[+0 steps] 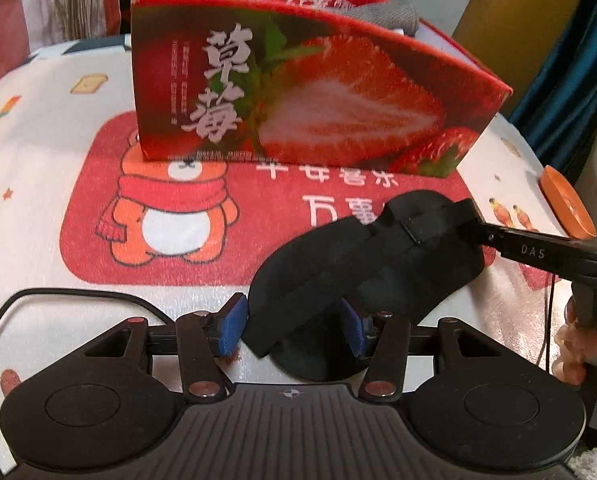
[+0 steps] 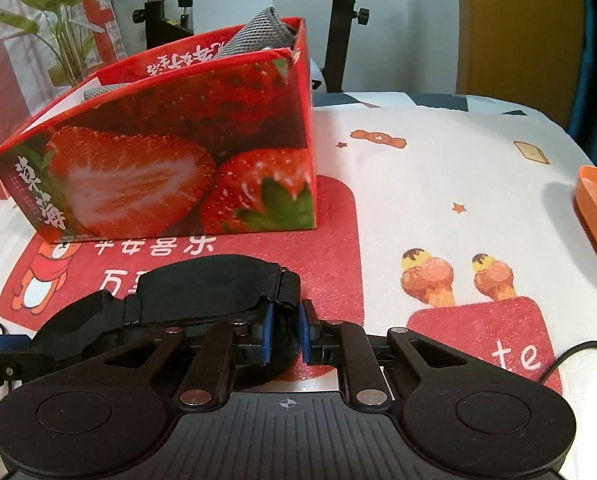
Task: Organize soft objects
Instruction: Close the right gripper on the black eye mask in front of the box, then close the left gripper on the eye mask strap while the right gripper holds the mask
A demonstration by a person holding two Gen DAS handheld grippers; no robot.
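Our left hand-held gripper (image 1: 294,330) stands apart around 1 end of the black eye mask (image 1: 362,264) on the counter (image 1: 38,168); our right hand-held gripper (image 2: 286,330) is clamped on its other end, near the strawberry box (image 1: 298,92).

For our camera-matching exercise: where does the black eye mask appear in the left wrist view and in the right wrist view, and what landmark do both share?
Left wrist view: the black eye mask lies low and right of centre, in front of the strawberry box.
Right wrist view: the mask sits low and left of centre.
Shared landmark: the strawberry box behind the mask.
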